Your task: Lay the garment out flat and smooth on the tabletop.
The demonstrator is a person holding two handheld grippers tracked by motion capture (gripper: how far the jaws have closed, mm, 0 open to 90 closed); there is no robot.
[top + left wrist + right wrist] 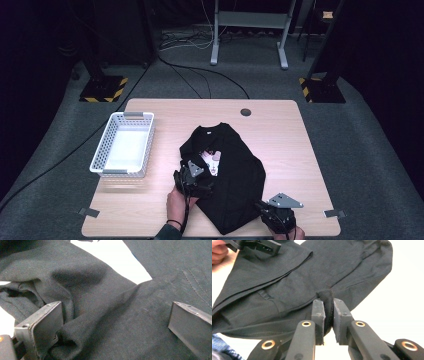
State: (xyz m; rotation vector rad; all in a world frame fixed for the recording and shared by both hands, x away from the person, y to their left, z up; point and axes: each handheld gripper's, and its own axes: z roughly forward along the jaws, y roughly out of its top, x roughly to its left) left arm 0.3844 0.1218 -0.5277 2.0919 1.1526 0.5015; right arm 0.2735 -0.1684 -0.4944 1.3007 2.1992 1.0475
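Currently right tongs (328, 315) pinch black shirt (235, 175) hem, tensioning it for folding; left tongs (115, 322) gape open, pinning cloth against desk (280, 130).

Overhead view, two close claw-mounted (shared shirt (227, 175))

Black grippers: the right gripper (328, 315) has brass-ringed screw holes, a grey triangular plate; a blue patterned sleeve (222, 345) lower left.
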